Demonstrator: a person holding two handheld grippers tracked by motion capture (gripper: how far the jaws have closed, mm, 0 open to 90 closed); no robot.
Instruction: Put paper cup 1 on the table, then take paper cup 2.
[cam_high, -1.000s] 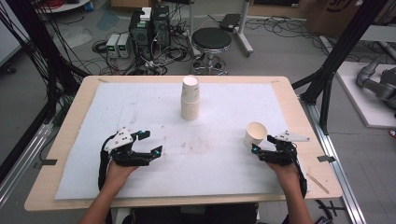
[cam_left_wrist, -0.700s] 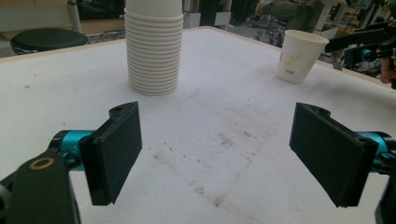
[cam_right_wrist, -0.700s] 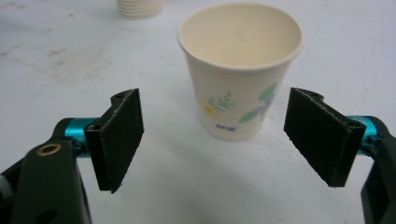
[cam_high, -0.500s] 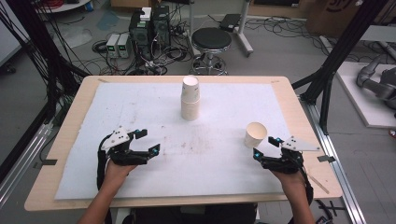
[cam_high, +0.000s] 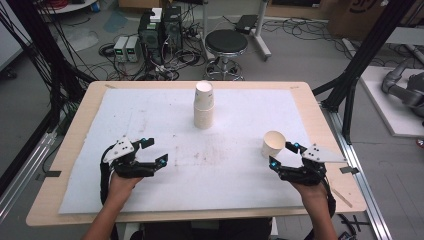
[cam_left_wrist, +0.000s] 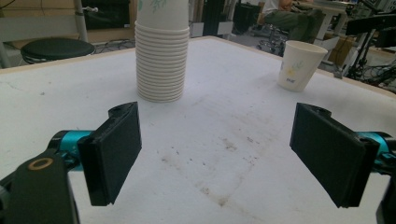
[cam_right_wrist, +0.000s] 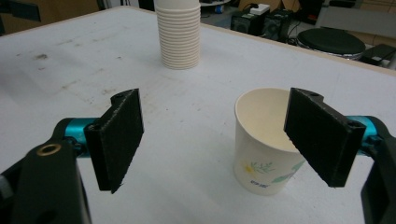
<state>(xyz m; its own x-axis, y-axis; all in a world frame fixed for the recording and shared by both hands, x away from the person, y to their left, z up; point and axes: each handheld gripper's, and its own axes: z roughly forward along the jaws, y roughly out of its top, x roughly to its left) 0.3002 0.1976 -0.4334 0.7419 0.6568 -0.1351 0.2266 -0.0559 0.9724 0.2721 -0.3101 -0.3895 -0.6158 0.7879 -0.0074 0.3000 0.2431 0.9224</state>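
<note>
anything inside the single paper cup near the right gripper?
The single paper cup stands upright; the visible inner wall looks bare. The right gripper has one pad covering part of the rim, and the cup's bottom is out of sight.

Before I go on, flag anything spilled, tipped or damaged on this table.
Nothing stands out. The stack of cups stands upright and even, and the single cup stands upright and looks empty. The white mat shows faint brown smudges near its middle, more like wear than a spill. Both grippers are open.
</note>
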